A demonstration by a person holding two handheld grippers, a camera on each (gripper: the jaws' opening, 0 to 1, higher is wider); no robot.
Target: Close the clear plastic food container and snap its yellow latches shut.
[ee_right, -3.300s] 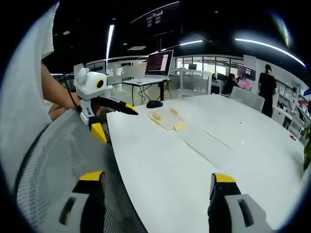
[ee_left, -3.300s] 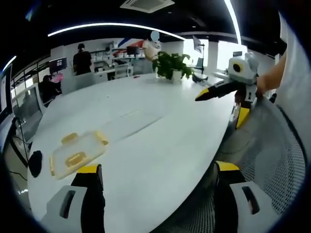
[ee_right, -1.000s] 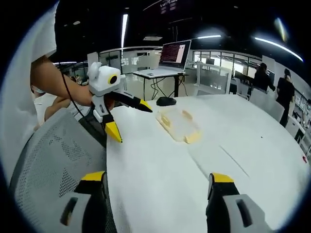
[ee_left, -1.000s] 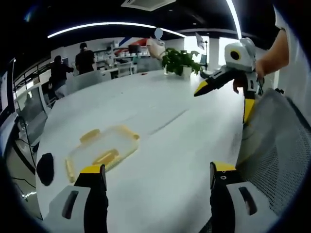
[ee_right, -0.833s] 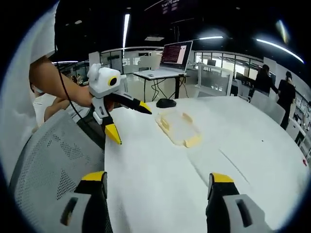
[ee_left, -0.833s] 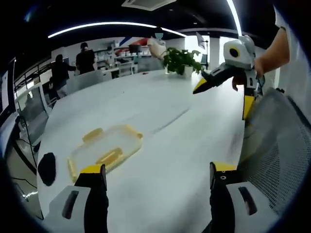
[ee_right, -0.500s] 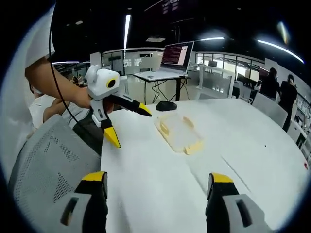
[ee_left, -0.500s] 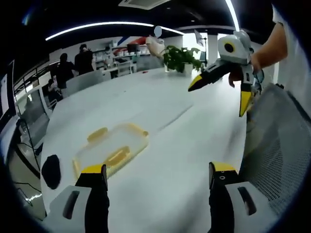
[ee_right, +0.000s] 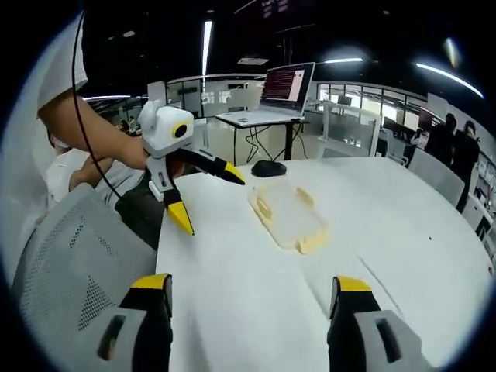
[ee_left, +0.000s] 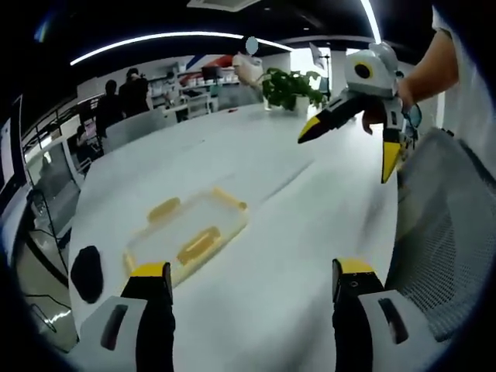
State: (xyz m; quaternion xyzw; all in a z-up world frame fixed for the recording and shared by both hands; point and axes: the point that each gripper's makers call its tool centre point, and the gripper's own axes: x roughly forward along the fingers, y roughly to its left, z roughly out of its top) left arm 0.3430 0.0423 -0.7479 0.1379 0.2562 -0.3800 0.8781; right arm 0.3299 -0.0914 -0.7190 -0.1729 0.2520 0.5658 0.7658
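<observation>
a long white table (ee_left: 256, 155) in an open office is seen. one clear container (ee_left: 186, 239) with yellow latches (ee_left: 163, 208) lies flat near the table's end, beside a dark mouse (ee_left: 87, 273). the left gripper (ee_left: 244, 271) and right gripper (ee_right: 246, 283) are held spread, well apart from it. being light, the container could be pushed along the table by a one-sided press on a latch.

No legible text anywhere.

White grippers — black fingers (ee_left: 153, 279), yellow tips; person's white short sleeve (ee_right: 66, 54).
</observation>
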